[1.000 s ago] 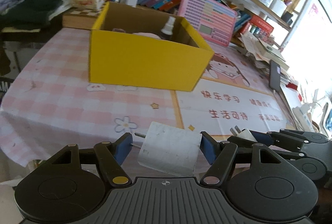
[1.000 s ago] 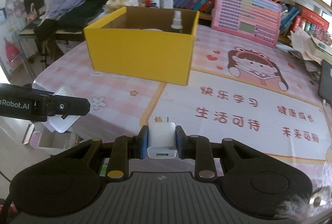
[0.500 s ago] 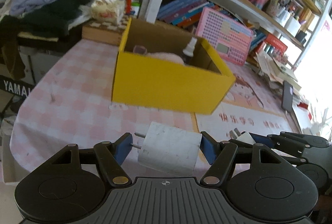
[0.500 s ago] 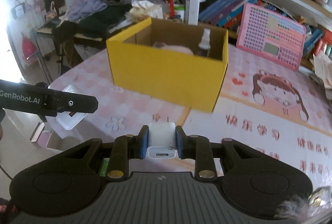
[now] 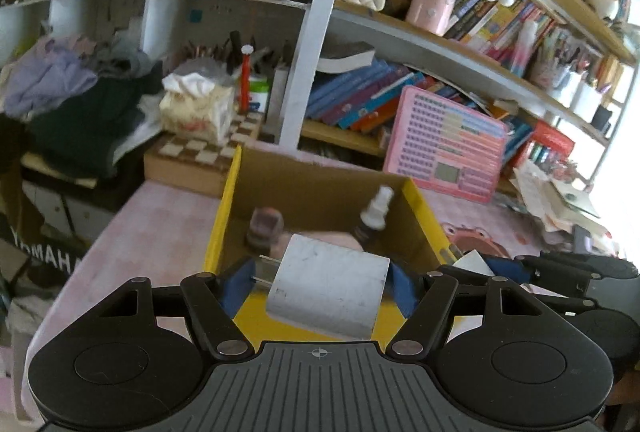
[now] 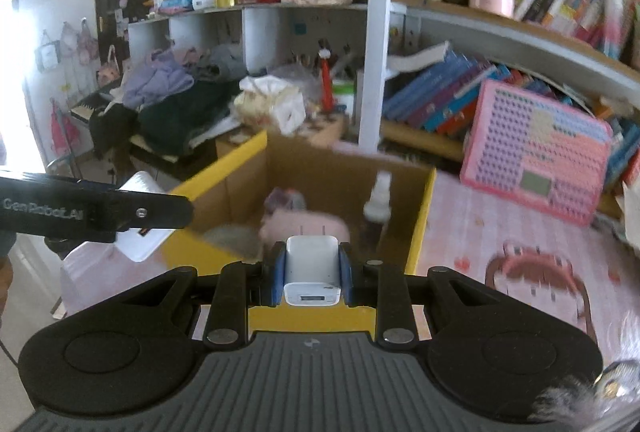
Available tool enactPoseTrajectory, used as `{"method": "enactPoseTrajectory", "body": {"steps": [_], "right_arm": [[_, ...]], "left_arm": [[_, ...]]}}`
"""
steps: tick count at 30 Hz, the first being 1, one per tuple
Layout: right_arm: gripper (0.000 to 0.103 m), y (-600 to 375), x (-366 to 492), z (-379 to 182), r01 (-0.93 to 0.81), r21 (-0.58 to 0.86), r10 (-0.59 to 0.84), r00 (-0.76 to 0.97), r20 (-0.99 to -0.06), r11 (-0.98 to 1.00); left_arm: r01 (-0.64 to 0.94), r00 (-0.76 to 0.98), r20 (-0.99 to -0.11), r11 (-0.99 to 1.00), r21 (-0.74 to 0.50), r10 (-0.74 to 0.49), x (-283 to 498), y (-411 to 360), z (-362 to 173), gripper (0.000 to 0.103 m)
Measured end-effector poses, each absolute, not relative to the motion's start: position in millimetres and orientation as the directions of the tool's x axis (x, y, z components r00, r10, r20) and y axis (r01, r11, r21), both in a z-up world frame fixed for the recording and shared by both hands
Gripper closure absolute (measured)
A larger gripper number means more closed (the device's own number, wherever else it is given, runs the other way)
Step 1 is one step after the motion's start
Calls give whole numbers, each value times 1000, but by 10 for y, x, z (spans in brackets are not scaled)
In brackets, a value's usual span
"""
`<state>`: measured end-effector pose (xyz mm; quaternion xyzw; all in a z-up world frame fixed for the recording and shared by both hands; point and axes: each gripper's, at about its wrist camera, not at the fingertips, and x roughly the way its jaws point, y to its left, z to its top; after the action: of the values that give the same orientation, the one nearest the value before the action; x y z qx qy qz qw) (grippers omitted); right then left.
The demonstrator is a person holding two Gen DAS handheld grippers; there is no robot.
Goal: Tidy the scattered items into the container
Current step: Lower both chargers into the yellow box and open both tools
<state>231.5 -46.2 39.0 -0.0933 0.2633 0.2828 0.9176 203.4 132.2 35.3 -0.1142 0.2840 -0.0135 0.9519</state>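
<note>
Already over the near rim, both chargers hang just short of the drop. The large white adapter (image 5: 328, 292) is clamped between the left gripper (image 5: 320, 282) fingers, its prongs pointing sideways toward the left finger. The small white charger (image 6: 313, 268) is pinched upright in the right gripper (image 6: 312, 270), prongs aimed forward. The yellow box (image 6: 420, 232) lies straight ahead of and below both pairs of fingers, its open mouth showing a spray bottle (image 5: 374, 214), a small jar (image 5: 264, 226) and a pink pouch (image 6: 304, 226). By my reading, neither load is nearer; the left sits just beside the right.
</note>
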Motion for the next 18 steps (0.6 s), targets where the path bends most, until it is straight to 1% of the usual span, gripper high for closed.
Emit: {"method": "enactPoseTrajectory", "body": {"steps": [8,14,16,18], "right_arm": [[78,-233,2965,71,-622,-38,471,631,-616,782],[78,-151,3169,-110,-663,-38,466,565,-681,748],[78,-143,3212,-144,-670,-31,468,550,-692,741],[78,-138,3248,-165,-672,-28,466,543,-699,740]], "left_arm": [[-88,785,-620,986,-141,-19,2680,1222,113,32],[-80,739,-674,993,-92,-3,2956,1125,-101,32],[-78,723,-690,993,-89,-5,3016,1115,-153,32],[-69,722,-692,996,-61,8,3045,1078,-170,32]]}}
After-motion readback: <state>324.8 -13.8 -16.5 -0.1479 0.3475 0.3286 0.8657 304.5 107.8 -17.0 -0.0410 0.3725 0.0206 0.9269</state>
